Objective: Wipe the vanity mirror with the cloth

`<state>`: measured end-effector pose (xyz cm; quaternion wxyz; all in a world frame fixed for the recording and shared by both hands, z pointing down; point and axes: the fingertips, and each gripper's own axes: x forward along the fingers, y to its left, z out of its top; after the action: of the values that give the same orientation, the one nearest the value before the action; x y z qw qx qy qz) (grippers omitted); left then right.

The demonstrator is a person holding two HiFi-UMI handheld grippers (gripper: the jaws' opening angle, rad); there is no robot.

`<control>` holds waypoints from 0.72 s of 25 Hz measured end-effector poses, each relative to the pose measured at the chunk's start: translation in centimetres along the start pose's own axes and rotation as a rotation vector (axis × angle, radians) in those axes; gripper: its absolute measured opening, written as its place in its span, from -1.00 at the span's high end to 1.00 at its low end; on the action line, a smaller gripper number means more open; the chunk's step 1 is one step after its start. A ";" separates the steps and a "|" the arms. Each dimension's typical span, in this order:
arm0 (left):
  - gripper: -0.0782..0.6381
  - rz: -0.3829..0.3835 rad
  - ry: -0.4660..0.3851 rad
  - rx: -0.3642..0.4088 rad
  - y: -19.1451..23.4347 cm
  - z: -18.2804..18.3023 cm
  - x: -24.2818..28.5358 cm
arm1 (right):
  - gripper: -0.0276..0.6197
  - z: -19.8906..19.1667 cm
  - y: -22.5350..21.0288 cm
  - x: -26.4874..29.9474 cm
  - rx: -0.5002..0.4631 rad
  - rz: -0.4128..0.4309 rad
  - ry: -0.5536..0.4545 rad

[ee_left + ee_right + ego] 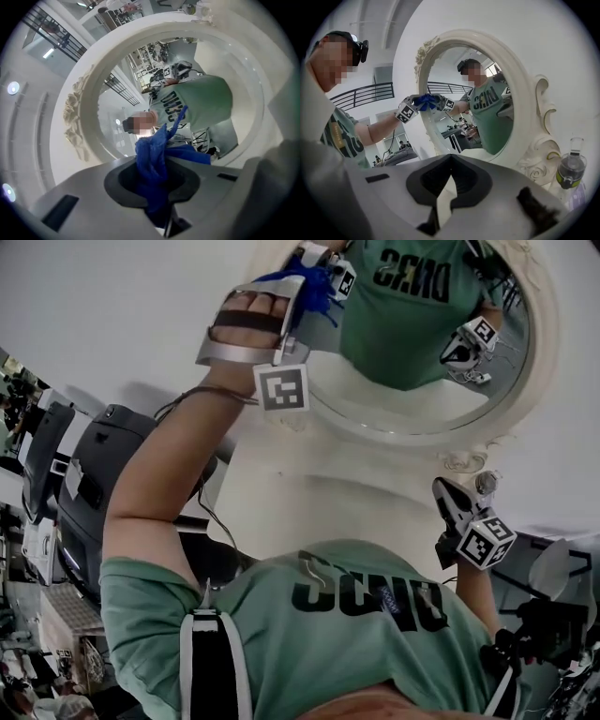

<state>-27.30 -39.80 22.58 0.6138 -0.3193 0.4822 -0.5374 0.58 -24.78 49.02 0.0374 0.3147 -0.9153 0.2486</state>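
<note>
An oval vanity mirror [427, 395] in an ornate cream frame [522, 89] stands against a white wall. A blue cloth [317, 282] is bunched against the glass at its left edge, with my left gripper [298, 289] shut on it. In the left gripper view the cloth [154, 157] fills the jaws of the left gripper [158, 180], and the mirror frame [86, 117] curves round behind. The right gripper view shows the cloth [425, 101] on the glass. My right gripper [457, 507] hangs low beside the frame's foot, its jaws [449, 185] together and holding nothing.
A small bottle [568, 169] with a dark cap stands by the frame's carved foot [536, 164]. Dark equipment cases [89, 488] sit at the left of the head view. The person's green shirt [356, 624] fills the lower part of the head view.
</note>
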 end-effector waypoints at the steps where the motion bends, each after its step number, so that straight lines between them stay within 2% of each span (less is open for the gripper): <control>1: 0.57 -0.028 0.004 -0.006 -1.7 0.0 -0.7 | 0.89 0.1 0.2 -0.1 -0.005 0.005 0.010; 4: 0.57 -0.114 0.009 -0.028 -7.3 0.9 -2.7 | 0.89 0.0 0.7 0.1 -0.018 0.021 0.031; 7: 0.56 -0.211 0.002 -0.084 -13.1 2.4 -4.6 | 0.89 -0.4 1.6 1.2 -0.030 0.035 0.051; 9: 0.55 -0.306 -0.014 -0.126 -17.4 4.4 -6.0 | 0.89 -0.5 2.1 1.7 -0.036 0.043 0.069; 11: 0.56 -0.403 -0.058 -0.196 -21.5 8.1 -7.5 | 0.89 -0.4 2.4 1.8 -0.044 0.049 0.084; 14: 0.56 -0.493 -0.091 -0.316 -24.7 13.4 -8.6 | 0.89 0.2 2.6 1.6 -0.060 0.054 0.099; 18: 0.56 -0.683 -0.067 -0.321 -27.3 16.3 -10.5 | 0.89 0.3 2.5 0.8 -0.056 0.046 0.101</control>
<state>-21.24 -37.62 55.44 0.3570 -0.5709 0.4059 -0.6180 -1.56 -23.67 47.86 0.0868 0.2794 -0.9258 0.2392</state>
